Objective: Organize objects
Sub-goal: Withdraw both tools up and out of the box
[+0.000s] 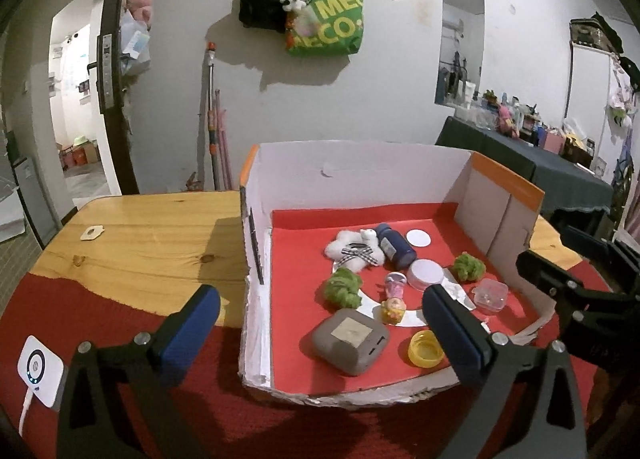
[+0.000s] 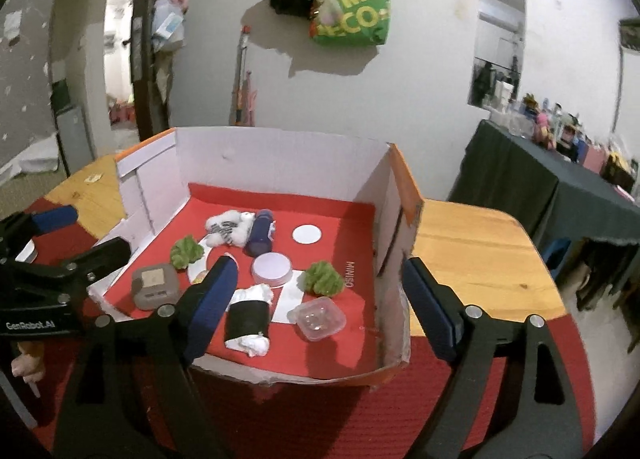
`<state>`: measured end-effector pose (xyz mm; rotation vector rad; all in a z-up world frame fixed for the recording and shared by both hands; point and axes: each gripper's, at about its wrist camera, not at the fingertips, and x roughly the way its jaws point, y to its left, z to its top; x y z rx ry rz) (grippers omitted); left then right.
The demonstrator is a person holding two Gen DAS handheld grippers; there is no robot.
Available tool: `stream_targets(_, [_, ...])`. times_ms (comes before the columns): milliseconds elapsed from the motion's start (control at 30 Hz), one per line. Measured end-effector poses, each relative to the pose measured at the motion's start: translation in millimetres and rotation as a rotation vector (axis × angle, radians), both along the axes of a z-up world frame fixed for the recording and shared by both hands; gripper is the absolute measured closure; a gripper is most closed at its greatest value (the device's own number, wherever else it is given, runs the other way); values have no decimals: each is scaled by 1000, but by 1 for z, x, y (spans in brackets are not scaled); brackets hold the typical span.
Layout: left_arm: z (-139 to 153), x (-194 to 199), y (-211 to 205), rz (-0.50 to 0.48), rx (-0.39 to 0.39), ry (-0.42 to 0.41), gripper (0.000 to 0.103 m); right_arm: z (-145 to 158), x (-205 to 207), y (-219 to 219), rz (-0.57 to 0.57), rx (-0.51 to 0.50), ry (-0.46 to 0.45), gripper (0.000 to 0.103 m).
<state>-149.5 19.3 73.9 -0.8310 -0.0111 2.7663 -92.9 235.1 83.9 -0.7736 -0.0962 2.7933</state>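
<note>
Both tongs are spread and empty – left tongs [image 1: 320, 323], right tongs [image 2: 318, 297] – at the near edge of the box [image 1: 360, 163] on the tabletop [image 1: 140, 227]. Inside, left to right: a grey case [image 1: 350, 341], probably hard and smooth, best pinched across its flat sides; a soft plush [image 1: 354, 251], squeezable anywhere; a light clear tub [image 1: 490, 294] – likely slippery.
</note>
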Motion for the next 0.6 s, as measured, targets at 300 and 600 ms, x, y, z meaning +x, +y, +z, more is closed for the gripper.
stream_targets(300, [-17,-9,6,28,-40,-8,0,-18,-10,3,-12,15,-22,19])
stream_targets(600, [-27,-14,2,39,-23,-41,0,-30,-14,11,-33,-20,-47,19])
